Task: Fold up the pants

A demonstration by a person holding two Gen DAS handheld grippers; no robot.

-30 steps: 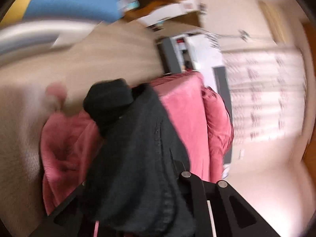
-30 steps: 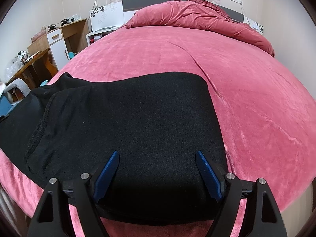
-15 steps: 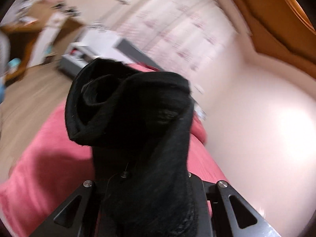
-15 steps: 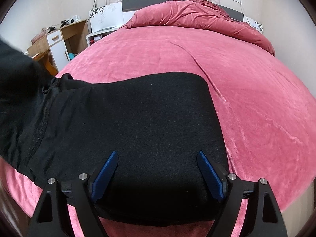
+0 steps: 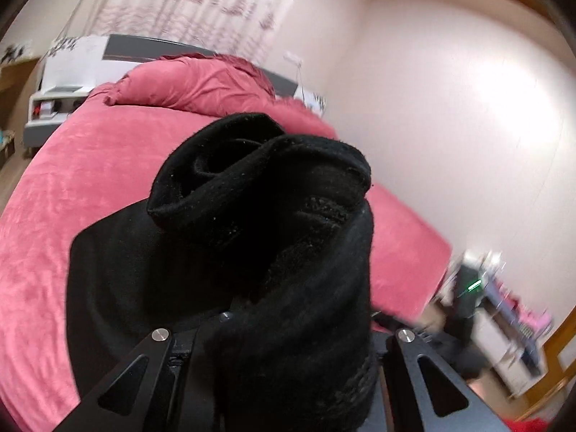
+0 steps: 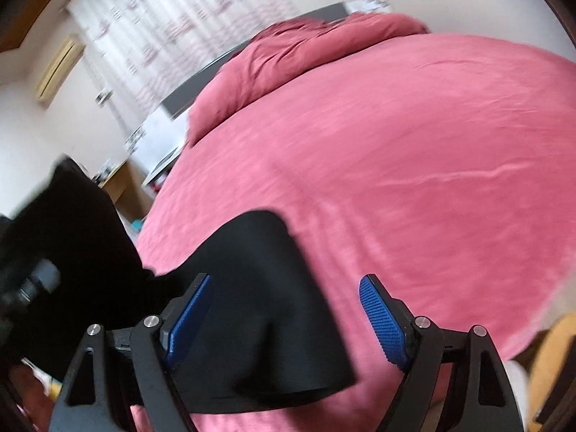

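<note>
Over the bed (image 5: 90,187), left gripper (image 5: 284,327) clamps the pants (image 5: 259,216); right gripper (image 6: 284,320) gapes. Bunched cuff may slip, skewing my fold.

- The bed (image 6: 414,151) is covered by a smooth pink blanket (image 5: 90,187).
- A bunched pink duvet (image 6: 298,50) lies at its head end.
- Black pants (image 6: 273,316) lie partly on the blanket near the front edge, one end lifted off it.
</note>
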